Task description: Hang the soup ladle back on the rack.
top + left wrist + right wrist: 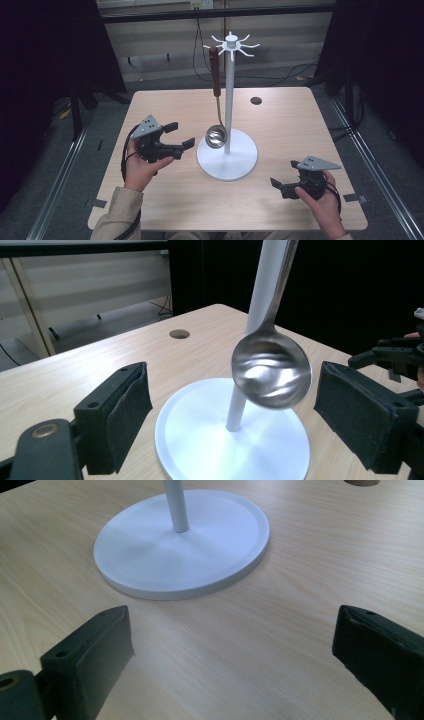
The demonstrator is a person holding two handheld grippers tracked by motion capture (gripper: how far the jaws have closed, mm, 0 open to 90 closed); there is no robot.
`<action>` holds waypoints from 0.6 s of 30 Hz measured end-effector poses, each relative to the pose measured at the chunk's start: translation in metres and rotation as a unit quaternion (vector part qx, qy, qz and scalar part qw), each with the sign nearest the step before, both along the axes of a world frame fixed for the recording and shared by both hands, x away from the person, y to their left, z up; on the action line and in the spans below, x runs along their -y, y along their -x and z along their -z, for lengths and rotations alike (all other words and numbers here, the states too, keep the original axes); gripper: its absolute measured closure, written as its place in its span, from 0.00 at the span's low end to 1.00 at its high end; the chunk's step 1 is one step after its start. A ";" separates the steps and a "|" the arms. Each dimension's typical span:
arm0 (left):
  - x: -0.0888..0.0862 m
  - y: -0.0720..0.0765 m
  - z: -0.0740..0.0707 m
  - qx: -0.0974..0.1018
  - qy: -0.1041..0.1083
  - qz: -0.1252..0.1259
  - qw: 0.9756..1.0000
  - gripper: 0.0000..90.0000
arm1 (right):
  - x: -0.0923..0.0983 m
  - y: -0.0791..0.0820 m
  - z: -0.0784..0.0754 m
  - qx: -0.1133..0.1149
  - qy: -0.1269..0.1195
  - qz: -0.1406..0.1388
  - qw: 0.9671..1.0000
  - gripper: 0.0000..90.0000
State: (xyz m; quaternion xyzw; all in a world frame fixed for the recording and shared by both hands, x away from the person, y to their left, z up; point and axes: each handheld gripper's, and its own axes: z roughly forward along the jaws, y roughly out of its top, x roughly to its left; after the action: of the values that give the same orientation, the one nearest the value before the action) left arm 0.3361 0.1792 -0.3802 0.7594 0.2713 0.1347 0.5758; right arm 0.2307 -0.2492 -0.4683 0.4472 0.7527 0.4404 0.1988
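While a steel ladle [216,135] hangs by its brown handle from a hook of the white stand [228,100], whose round base sits mid-table [280,125], its bowl hovers just above that base. Toward the left edge, the left gripper [180,135] has its jaws released, close beside the bowl. Near the front right corner, the right gripper [280,181] also has its jaws spread and grasps nothing.

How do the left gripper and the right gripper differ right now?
The left gripper is raised beside the hanging ladle, whose bowl shows between its jaws; the right gripper sits low near the table edge, with bare wood between its jaws. The left points at the white stand from close by; the right is farther off. Both are open.
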 end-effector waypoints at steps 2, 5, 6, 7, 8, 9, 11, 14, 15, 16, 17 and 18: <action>-0.001 0.000 0.003 -0.002 0.002 0.001 1.000 0.16 | 0.000 0.000 0.000 0.000 0.001 -0.001 1.000 0.03; -0.003 0.001 0.008 -0.006 0.003 -0.002 1.000 0.16 | 0.000 0.000 0.000 -0.003 0.001 -0.003 1.000 0.03; -0.004 0.002 0.009 -0.006 -0.002 -0.005 1.000 0.16 | -0.001 0.000 0.000 -0.001 0.002 -0.004 1.000 0.03; -0.004 0.002 0.011 -0.008 0.000 -0.002 1.000 0.16 | -0.001 0.000 0.000 -0.001 0.002 -0.004 1.000 0.03; -0.005 0.002 0.012 -0.011 -0.005 -0.005 1.000 0.16 | -0.001 0.000 0.000 -0.001 0.002 -0.004 1.000 0.03; -0.006 0.003 0.016 -0.011 -0.005 -0.003 1.000 0.16 | 0.000 0.000 0.000 -0.003 0.002 -0.003 1.000 0.03; -0.007 0.003 0.018 -0.013 -0.002 -0.002 1.000 0.16 | 0.000 0.000 0.000 -0.003 0.001 -0.003 1.000 0.03; -0.009 0.005 0.022 -0.017 -0.006 -0.007 1.000 0.16 | 0.000 0.001 0.000 -0.002 -0.001 -0.002 1.000 0.03; -0.010 0.005 0.024 -0.020 -0.007 -0.006 1.000 0.16 | 0.000 0.001 0.000 -0.002 -0.001 -0.001 1.000 0.03; -0.011 0.006 0.025 -0.024 -0.006 -0.008 1.000 0.16 | 0.000 0.001 0.000 -0.002 0.000 -0.002 1.000 0.02; -0.012 0.006 0.027 -0.023 -0.007 -0.006 1.000 0.16 | 0.000 0.001 0.000 -0.002 0.001 -0.002 1.000 0.03; -0.012 0.006 0.028 -0.024 -0.010 -0.010 1.000 0.16 | 0.000 0.001 0.000 -0.001 0.002 -0.004 1.000 0.02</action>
State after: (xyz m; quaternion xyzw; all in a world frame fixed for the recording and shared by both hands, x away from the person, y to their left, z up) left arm 0.3297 0.1914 -0.4083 0.7652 0.2916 0.1252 0.5601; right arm 0.2301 -0.2491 -0.4678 0.4446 0.7553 0.4393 0.1971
